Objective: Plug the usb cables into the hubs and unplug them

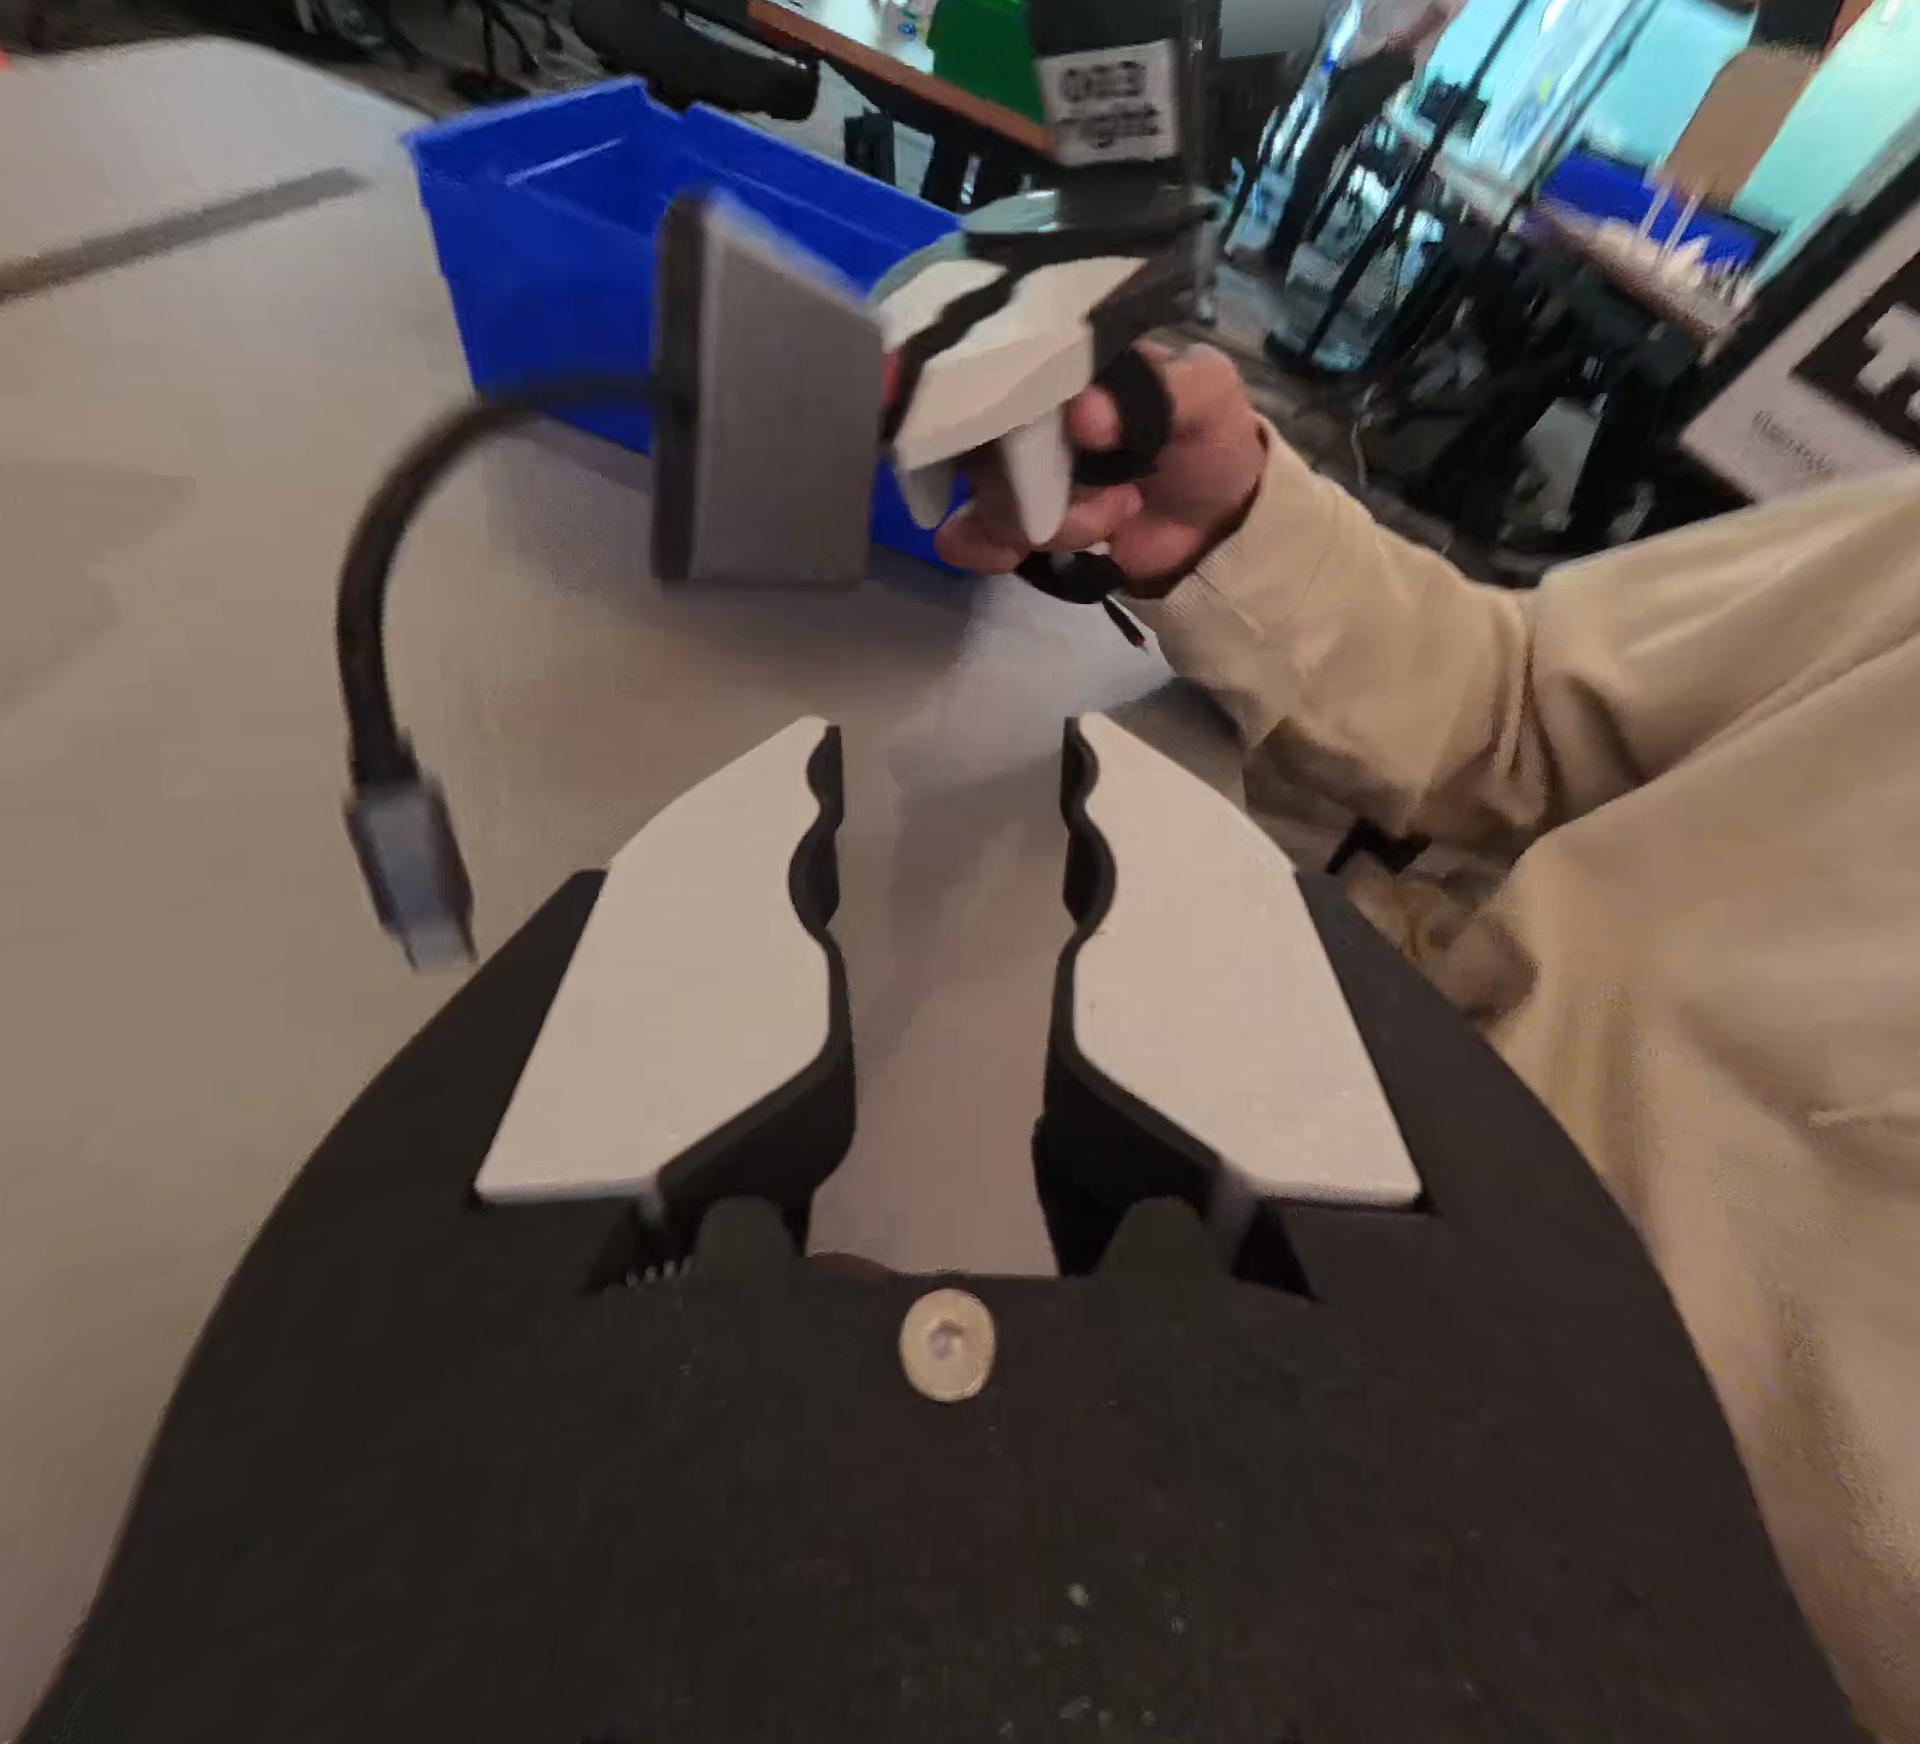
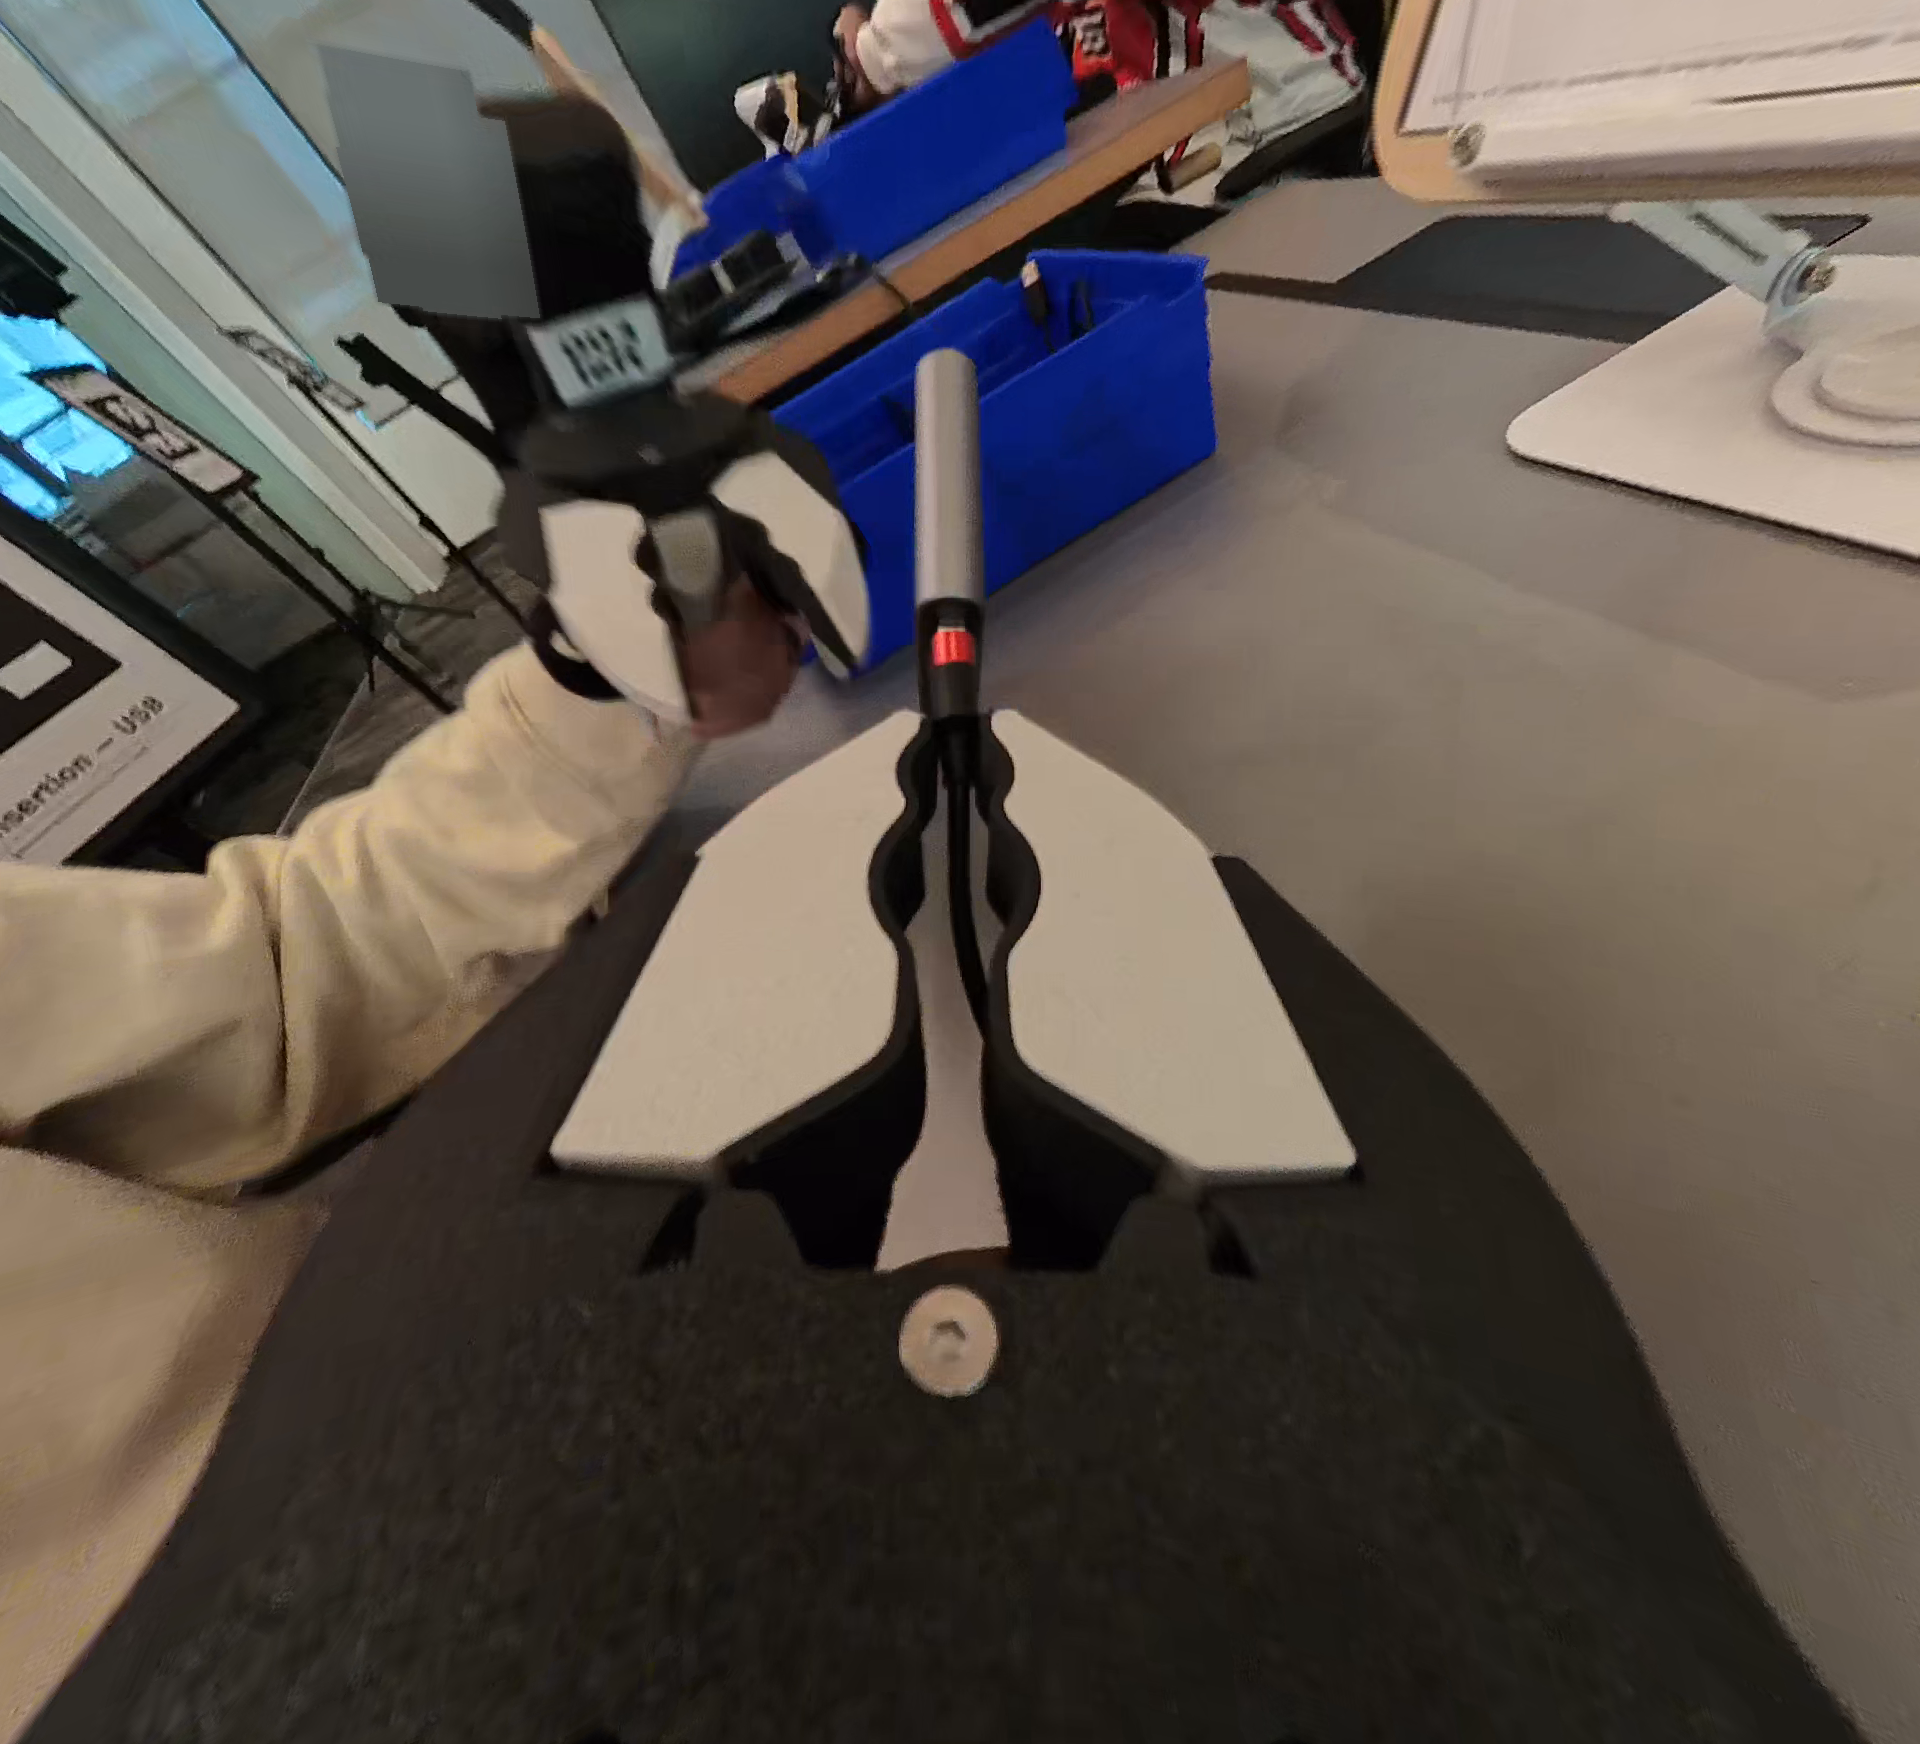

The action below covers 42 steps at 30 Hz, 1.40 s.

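The grey surface [image 2: 1455, 707] fills the lower part of both views, and the blue bin [image 2: 1039, 437] stands on it at centre frame in the right wrist view, in the upper middle of the left wrist view. Its dividers form compartments; a few cable ends stick up in the far one, too small to tell apart. A second blue bin [image 2: 935, 125] sits on the wooden table behind, at upper centre. In the left wrist view the right gripper [image 1: 883, 406] comes in from the right of the frame, gripped by a hand [image 1: 1153, 468] in a cream sleeve, and carries the grey hub [image 1: 769, 416] in the air in front of the bin; the hub's own black lead [image 1: 364, 572] curves down to a grey plug at left. The right jaws pinch the black, red-banded usb cable [image 2: 951, 655] plugged into the hub's near end. The left gripper [image 1: 951, 759] is at lower centre, its jaws spread with only surface between them.
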### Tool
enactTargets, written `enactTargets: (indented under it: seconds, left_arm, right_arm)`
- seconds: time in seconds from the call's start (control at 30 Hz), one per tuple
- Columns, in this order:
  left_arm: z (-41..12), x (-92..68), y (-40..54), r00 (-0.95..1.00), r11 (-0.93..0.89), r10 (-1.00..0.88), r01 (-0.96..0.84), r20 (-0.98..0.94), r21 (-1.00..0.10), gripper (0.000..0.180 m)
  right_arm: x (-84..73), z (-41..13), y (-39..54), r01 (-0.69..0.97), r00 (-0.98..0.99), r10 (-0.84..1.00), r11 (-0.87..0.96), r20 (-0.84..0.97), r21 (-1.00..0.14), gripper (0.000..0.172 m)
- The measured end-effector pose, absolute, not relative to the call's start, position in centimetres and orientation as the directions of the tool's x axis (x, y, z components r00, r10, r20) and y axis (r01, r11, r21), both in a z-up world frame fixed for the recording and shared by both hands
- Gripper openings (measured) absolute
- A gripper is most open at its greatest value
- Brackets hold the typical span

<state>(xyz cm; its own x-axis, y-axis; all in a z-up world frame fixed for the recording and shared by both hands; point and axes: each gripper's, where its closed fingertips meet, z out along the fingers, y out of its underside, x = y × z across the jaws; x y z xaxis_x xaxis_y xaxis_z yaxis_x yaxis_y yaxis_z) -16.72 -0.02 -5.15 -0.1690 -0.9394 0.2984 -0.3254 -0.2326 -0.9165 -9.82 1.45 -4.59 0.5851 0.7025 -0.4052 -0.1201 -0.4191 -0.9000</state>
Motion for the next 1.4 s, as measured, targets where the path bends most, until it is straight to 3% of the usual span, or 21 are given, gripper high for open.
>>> enactTargets:
  seconds: [0.1, 0.2, 0.4, 0.47, 0.53, 0.63, 0.97, 1.4]
  left_arm:
    - [-1.7, -17.2, -1.0, -0.192, -0.062, -0.972, -0.353, 0.137, -0.934, 0.04]
    - [-0.9, -17.0, 0.8, -0.178, 0.055, -0.983, -0.467, 0.033, -0.882, 0.042]
    - [-3.3, -16.1, 1.7, -0.264, -0.024, -0.939, -0.587, 0.22, -0.809, 0.044]
    - [-3.7, -15.9, 1.3, -0.287, -0.052, -0.922, -0.571, 0.258, -0.82, 0.038]
    - [-4.0, -15.5, 1.1, -0.298, -0.074, -0.915, -0.542, 0.273, -0.837, 0.019]
    - [-4.0, -15.5, 0.5, -0.34, -0.135, -0.877, -0.503, 0.339, -0.854, 0.012]
    - [-2.6, -16.2, 0.6, -0.325, -0.211, -0.894, -0.299, 0.307, -0.931, 0.012]
    - [-2.8, -16.4, 1.0, -0.331, -0.267, -0.888, -0.193, 0.319, -0.944, 0.012]
  right_arm:
    - [-11.1, -5.6, 0.8, -0.049, 0.561, 0.727, -0.447, -0.395, -0.893, 0.007]
    - [-12.2, -6.1, 0.4, -0.036, 0.529, 0.744, -0.46, -0.408, -0.887, 0.007]
    - [-13.7, -5.7, -0.7, -0.003, 0.478, 0.786, -0.444, -0.392, -0.896, 0.007]
    - [-13.8, -5.4, -0.7, -0.007, 0.476, 0.789, -0.439, -0.389, -0.899, 0.007]
    - [-13.9, -5.5, -0.8, 0.004, 0.476, 0.793, -0.435, -0.38, -0.901, 0.007]
    - [-13.8, -5.5, -0.7, 0.001, 0.483, 0.795, -0.421, -0.368, -0.907, 0.007]
    - [-13.7, -2.2, -0.3, -0.2, 0.457, 0.82, -0.282, -0.344, -0.938, 0.018]
    - [-14.4, -3.2, 0.4, -0.214, 0.386, 0.857, -0.276, -0.34, -0.937, 0.008]
